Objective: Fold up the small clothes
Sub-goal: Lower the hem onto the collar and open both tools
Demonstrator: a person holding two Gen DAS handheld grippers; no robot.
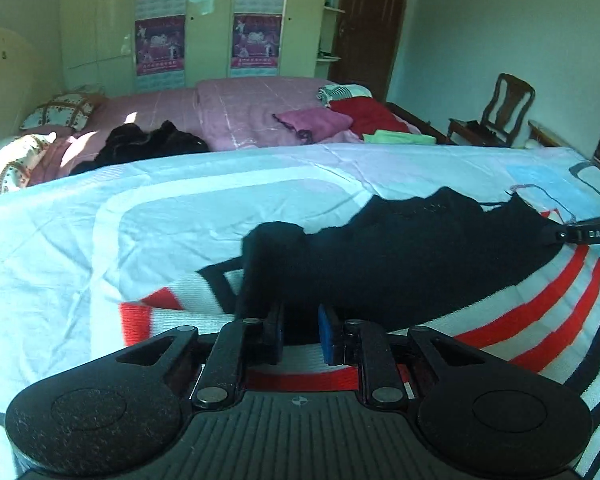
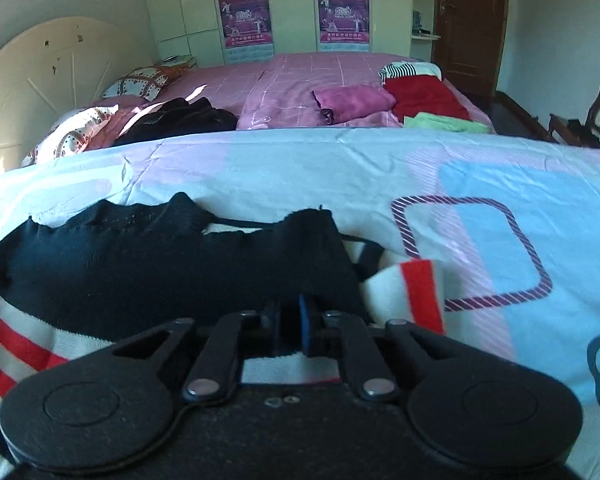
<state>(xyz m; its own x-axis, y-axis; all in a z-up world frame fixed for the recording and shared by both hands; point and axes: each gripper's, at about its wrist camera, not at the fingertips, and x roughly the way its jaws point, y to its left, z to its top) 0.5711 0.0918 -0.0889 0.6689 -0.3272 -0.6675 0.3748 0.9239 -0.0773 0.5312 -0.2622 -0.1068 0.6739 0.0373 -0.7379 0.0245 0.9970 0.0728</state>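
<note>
Both tools (image 1: 300, 334) (image 2: 290, 326) seemingly pinch black garment (image 1: 400, 264) over striped sweater (image 1: 540, 320)

Dim, bluish cast, fisheye-warped edges, soft blur

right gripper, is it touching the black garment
Touching: the right wrist view shows the right gripper closed on the black garment's near edge, cloth running between its fingers.

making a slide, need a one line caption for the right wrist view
Right gripper shut on a black garment lying over a striped cloth on the bed.
</note>
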